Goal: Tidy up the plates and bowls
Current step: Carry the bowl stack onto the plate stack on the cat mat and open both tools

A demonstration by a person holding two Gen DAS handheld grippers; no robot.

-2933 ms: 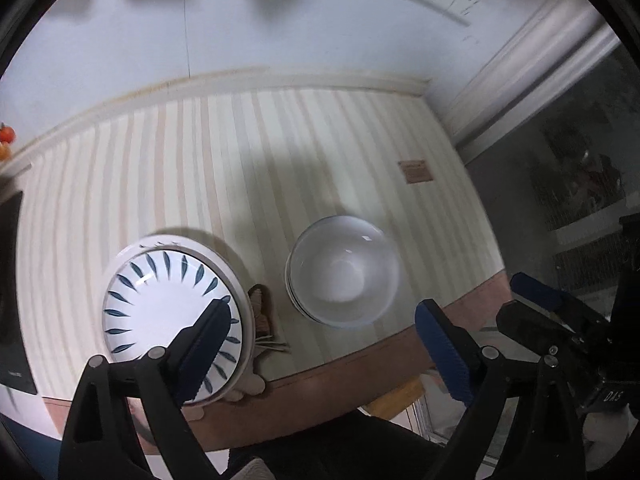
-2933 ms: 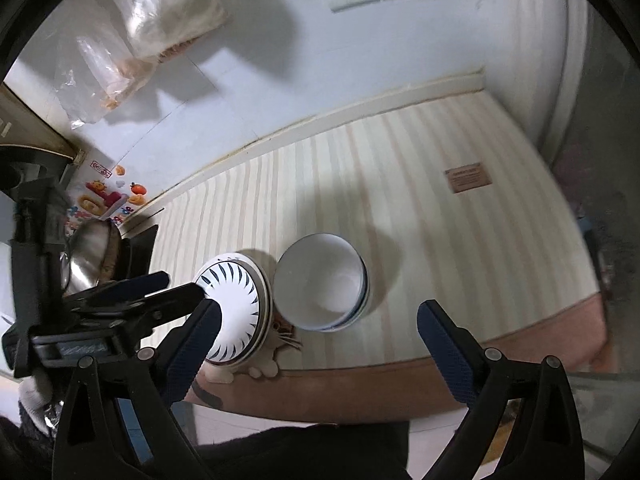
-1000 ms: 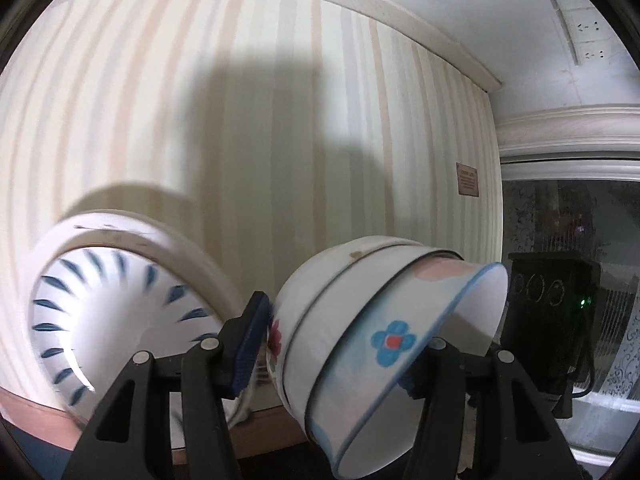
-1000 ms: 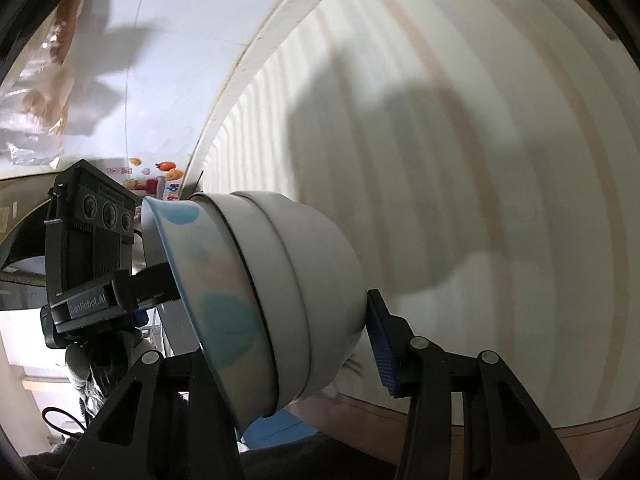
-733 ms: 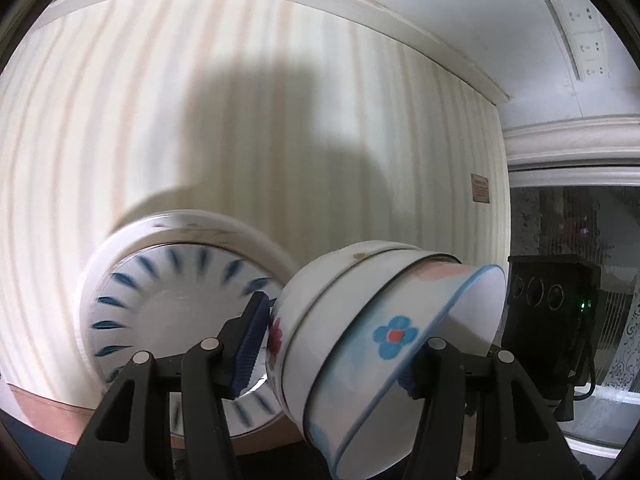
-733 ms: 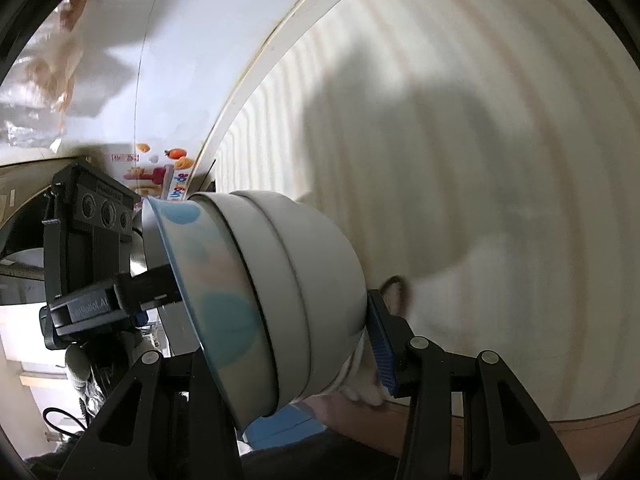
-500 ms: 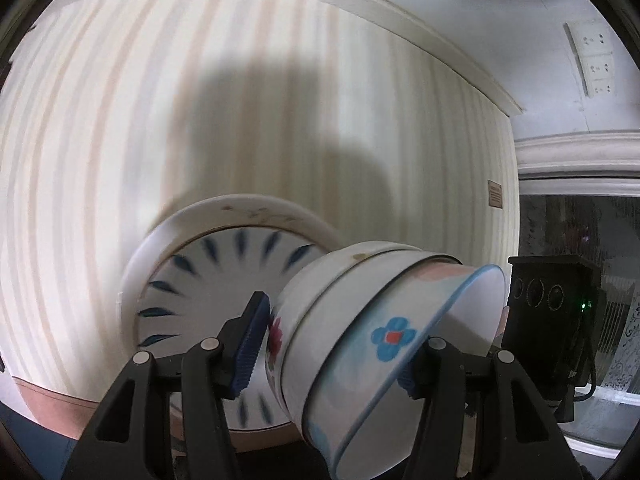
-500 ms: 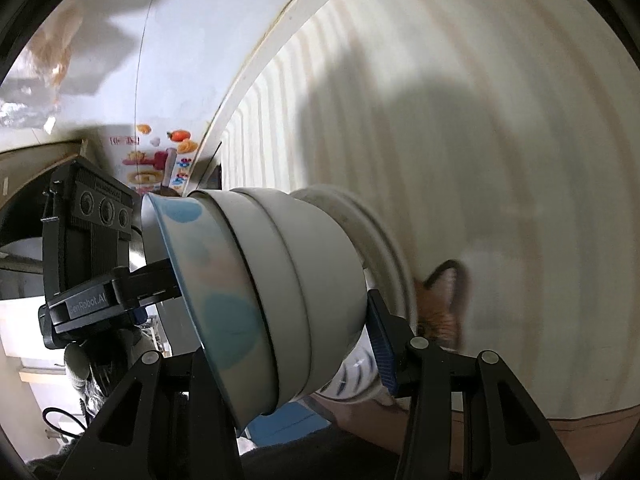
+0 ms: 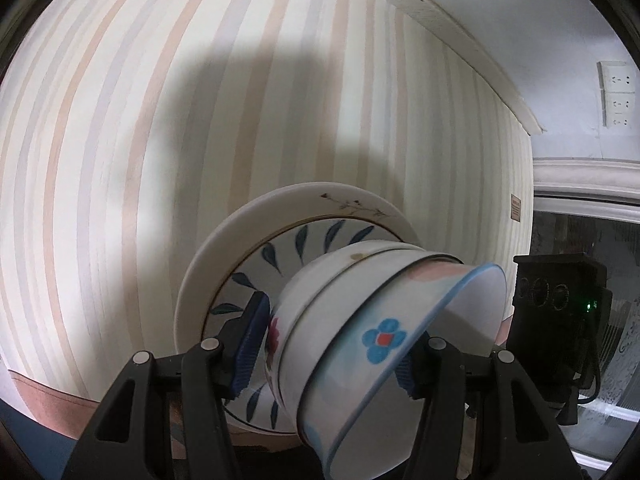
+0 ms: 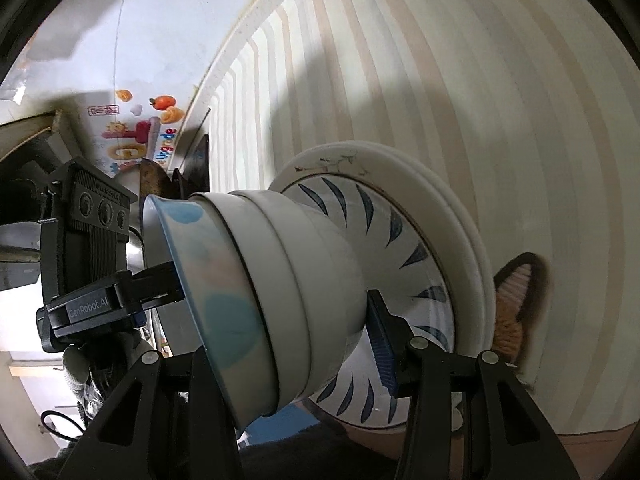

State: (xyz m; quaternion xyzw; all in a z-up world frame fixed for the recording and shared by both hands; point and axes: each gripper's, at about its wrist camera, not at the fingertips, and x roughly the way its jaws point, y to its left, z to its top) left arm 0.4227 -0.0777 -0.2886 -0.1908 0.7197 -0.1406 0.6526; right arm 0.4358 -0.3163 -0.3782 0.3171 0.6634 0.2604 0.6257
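A nested stack of bowls (image 9: 380,340), the top one white with a blue rim and a blue flower, is gripped from both sides and tilted. My left gripper (image 9: 328,356) is shut on it, blue pads pressed to the lowest bowl. In the right wrist view the same bowl stack (image 10: 272,300) fills my right gripper (image 10: 288,344), also shut on it, with its left finger hidden behind the bowls. Right behind the bowls lies a stack of plates (image 9: 280,240), topped by a plate with blue leaves (image 10: 404,248). Whether the bowls touch it I cannot tell.
A striped cloth covers the table (image 9: 160,120); its brown front edge (image 9: 40,396) runs near the plates. A cat-shaped mat (image 10: 512,300) pokes out from under the plates. Wall sockets (image 9: 616,92) sit at the back right, stickers (image 10: 136,136) on the wall at left.
Both grippers, open above the table at first, now hold the bowl stack. Over the last second they carried it sideways until the plate stack lies directly behind it.
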